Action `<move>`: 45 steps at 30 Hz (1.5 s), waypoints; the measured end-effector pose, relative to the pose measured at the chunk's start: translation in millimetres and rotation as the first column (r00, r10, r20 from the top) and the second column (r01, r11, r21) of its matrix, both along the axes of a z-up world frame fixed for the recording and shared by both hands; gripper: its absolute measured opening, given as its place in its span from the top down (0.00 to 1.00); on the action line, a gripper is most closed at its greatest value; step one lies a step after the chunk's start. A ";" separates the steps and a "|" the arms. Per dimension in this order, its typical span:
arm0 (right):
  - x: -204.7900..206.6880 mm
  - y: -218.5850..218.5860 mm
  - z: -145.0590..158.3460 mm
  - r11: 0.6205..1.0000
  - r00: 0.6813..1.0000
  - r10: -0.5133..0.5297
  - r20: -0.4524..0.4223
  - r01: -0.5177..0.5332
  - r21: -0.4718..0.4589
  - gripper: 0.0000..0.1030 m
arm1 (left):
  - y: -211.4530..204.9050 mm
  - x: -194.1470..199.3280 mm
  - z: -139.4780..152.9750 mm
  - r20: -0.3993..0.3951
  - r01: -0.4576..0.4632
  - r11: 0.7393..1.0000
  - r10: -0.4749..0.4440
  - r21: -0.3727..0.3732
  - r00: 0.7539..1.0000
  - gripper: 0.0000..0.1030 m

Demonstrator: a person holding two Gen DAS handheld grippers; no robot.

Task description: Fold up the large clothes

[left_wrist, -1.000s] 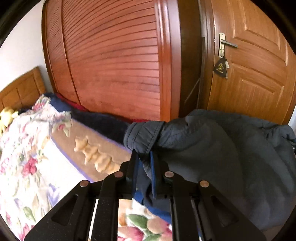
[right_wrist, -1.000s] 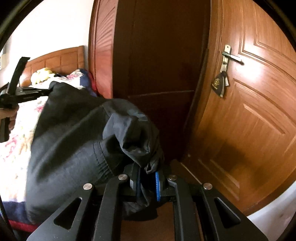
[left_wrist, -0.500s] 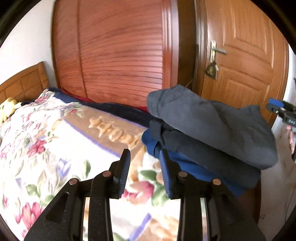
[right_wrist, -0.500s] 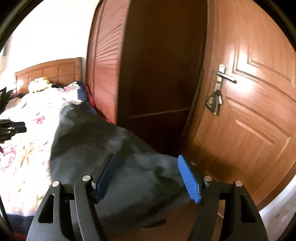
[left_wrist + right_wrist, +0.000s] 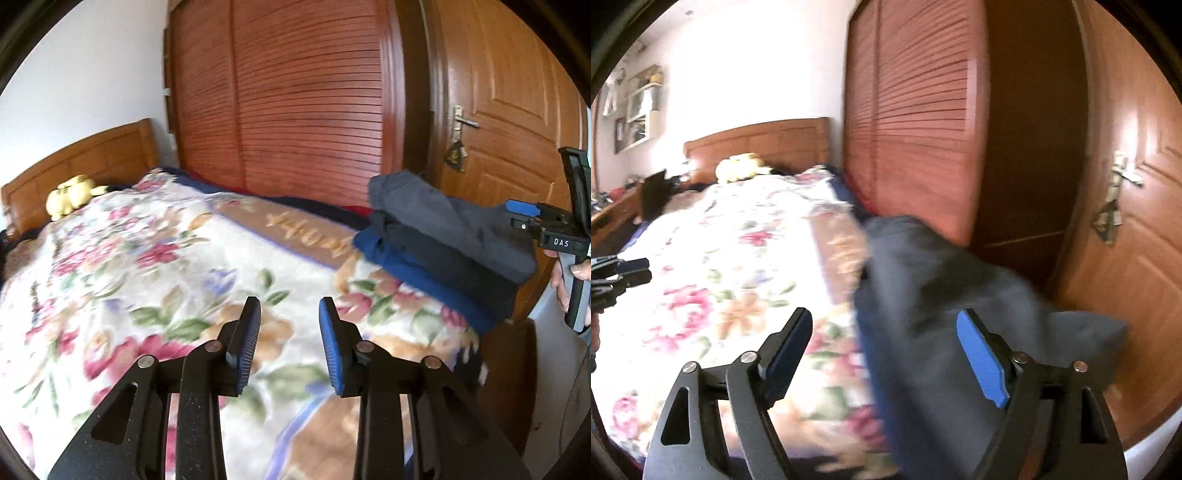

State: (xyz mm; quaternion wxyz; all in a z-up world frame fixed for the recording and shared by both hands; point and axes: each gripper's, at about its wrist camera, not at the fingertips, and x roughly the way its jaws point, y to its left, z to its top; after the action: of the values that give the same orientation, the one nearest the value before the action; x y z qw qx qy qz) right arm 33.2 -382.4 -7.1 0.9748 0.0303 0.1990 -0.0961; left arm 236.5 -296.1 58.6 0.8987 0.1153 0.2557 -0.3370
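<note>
My left hand-held gripper hangs over the flowered blanket on the bed, its jaws partly apart with nothing between them. My right hand-held gripper has its jaws opening wide, and the pads press on nothing. The folded dark clothes lie stacked at the bed's corner nearest the door, just ahead of the right gripper. A yellow soft toy sits by the headboard.
</note>
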 end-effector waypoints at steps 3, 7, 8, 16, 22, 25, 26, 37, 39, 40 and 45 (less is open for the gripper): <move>6.9 33.8 -9.9 0.999 0.999 0.036 -0.010 -0.035 0.004 0.14 | 31.0 -11.9 -3.4 0.008 -0.048 0.999 0.048 0.018 0.999 0.68; 14.6 73.9 -21.6 0.996 0.996 0.086 -0.015 -0.086 0.016 0.14 | 76.0 -27.3 -12.7 -0.007 -0.126 0.992 0.127 0.021 0.992 0.68; 14.6 85.5 -24.6 0.995 0.995 0.102 -0.014 -0.102 0.022 0.14 | 84.4 -30.6 -14.8 -0.012 -0.145 0.989 0.146 0.022 0.989 0.68; 18.1 170.1 -40.7 0.970 0.972 0.234 -0.008 -0.233 0.068 0.14 | 173.4 -71.2 -44.7 -0.056 -0.311 0.950 0.312 0.036 0.948 0.68; 21.6 209.2 -63.0 0.935 0.939 0.342 -0.027 -0.337 0.109 0.14 | 227.9 -95.1 -62.6 -0.070 -0.451 0.891 0.453 0.048 0.889 0.67; 21.9 222.7 -61.8 0.924 0.927 0.375 -0.030 -0.370 0.099 0.14 | 255.2 -109.0 -68.7 -0.072 -0.509 0.859 0.511 0.047 0.856 0.67; 28.2 224.4 -59.8 0.920 0.923 0.383 -0.027 -0.379 0.097 0.14 | 262.0 -112.7 -69.7 -0.072 -0.526 0.849 0.529 0.047 0.846 0.67; 5.3 237.7 -49.2 0.903 0.904 0.424 0.058 -0.427 0.058 0.14 | 308.4 -157.1 -51.2 -0.025 -0.624 0.782 0.623 -0.003 0.782 0.67; -2.8 234.6 -50.5 0.903 0.903 0.423 0.077 -0.427 0.051 0.14 | 310.8 -165.2 -44.2 -0.014 -0.625 0.780 0.625 -0.020 0.781 0.67; -7.1 233.7 -50.3 0.902 0.901 0.426 0.085 -0.430 0.044 0.14 | 311.8 -170.7 -39.4 -0.002 -0.627 0.779 0.627 -0.031 0.779 0.67; -18.7 228.5 -57.7 0.897 0.890 0.437 0.127 -0.441 0.005 0.14 | 312.8 -188.9 -22.9 0.020 -0.620 0.781 0.623 -0.080 0.782 0.67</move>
State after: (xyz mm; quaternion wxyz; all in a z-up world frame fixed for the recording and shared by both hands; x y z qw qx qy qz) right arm 14.5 -153.9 -64.8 0.9810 0.0068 0.1419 0.1319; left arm 47.6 16.8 35.7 0.9685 0.0011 0.2475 -0.0283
